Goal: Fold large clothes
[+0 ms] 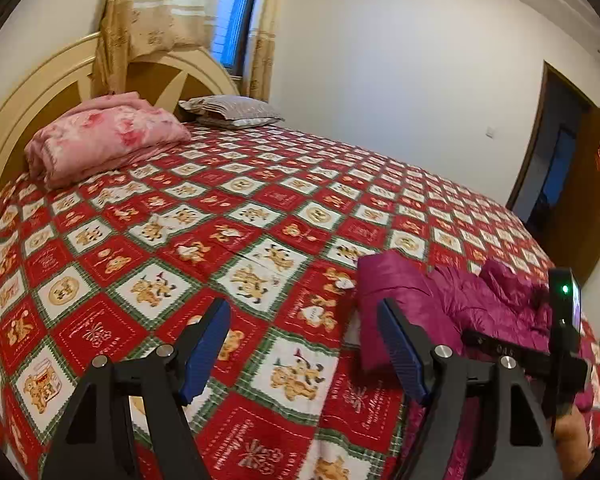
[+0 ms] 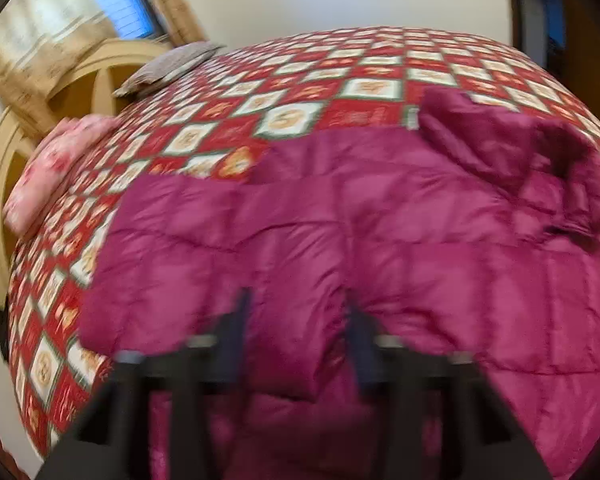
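Left wrist view: the left gripper (image 1: 304, 344) hangs wide apart, empty, above a red patchwork bedspread (image 1: 172, 216); a magenta puffer jacket (image 1: 440, 304) lies at near right. Right wrist view, blurred: the right gripper (image 2: 296, 324), jaws parted, sits over the jacket (image 2: 340, 232) spread across the near bed.

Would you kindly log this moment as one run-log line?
task: fold magenta puffer jacket | jacket: spread on bedspread | left gripper: open, beside jacket | right gripper: open above jacket, blurred

Soft indoor light; right wrist view motion-blurred, both fisheye-bent at edges
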`<state>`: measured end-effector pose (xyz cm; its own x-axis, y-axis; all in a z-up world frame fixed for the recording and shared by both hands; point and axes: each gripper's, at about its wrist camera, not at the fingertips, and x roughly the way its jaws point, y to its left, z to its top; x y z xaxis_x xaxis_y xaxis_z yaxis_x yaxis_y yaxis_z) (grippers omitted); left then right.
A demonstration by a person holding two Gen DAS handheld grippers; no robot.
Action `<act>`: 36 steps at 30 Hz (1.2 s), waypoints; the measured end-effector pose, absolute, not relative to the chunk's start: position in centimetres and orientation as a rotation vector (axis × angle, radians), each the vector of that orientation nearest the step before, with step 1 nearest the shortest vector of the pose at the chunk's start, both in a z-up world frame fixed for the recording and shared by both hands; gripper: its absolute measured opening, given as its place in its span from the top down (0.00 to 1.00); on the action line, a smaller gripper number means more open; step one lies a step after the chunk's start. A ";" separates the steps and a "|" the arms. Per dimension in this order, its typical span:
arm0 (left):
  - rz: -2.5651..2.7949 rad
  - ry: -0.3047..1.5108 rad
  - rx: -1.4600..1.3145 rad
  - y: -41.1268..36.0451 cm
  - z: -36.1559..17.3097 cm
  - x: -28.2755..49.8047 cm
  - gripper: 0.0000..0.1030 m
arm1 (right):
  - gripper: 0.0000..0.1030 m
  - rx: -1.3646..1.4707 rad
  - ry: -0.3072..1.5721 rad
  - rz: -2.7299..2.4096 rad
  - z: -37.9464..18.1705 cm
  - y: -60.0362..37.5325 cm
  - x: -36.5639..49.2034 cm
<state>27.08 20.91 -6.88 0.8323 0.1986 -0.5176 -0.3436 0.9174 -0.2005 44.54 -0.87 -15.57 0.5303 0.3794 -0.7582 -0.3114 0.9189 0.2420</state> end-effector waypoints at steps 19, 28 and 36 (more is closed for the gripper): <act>0.217 0.514 -0.265 16.4 -5.5 30.3 0.26 | 0.79 0.111 0.636 0.238 -6.2 -15.6 37.2; 0.147 0.579 -0.120 9.9 -5.9 35.2 0.26 | 0.52 0.128 0.872 0.146 -15.4 -18.9 38.4; 0.110 0.585 -0.007 6.4 -6.0 39.7 0.26 | 0.45 0.173 0.667 0.024 -9.7 -22.4 36.1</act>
<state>39.72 6.41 -6.00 0.8279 0.1016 -0.5516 -0.1055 0.9941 0.0248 36.15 -22.37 -9.74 0.7858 0.0775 -0.6136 0.0333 0.9854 0.1671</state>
